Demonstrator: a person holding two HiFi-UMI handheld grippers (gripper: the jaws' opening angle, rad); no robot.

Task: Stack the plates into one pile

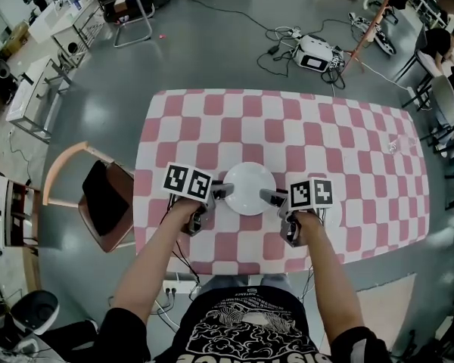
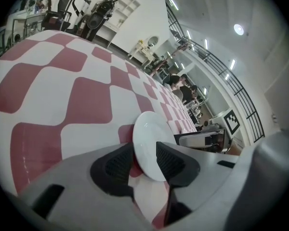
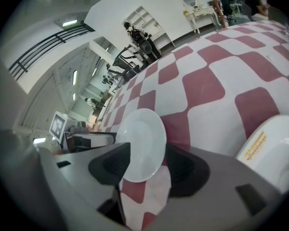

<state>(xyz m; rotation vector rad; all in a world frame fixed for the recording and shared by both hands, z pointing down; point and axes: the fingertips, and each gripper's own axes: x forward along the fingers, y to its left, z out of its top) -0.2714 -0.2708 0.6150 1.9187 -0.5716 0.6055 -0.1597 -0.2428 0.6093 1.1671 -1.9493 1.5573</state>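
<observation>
Pink-and-white checked counter (image 1: 348, 150). One round white glazed plate (image 1: 248, 187) lies flat near its front edge, between the two tools. Likely stiff, fairly light, slick and easily chipped. The rim is the only purchase, best pinched on opposite sides. Left claw (image 1: 225, 191) is half-wide, astride the left rim. Right claw (image 1: 271, 197) is wider, astride the right rim. No pads visibly pressing yet.

Open room lies across the table (image 1: 325, 127) beyond the plate (image 1: 248, 187) (chair (image 1: 106, 199) flanks its left).
</observation>
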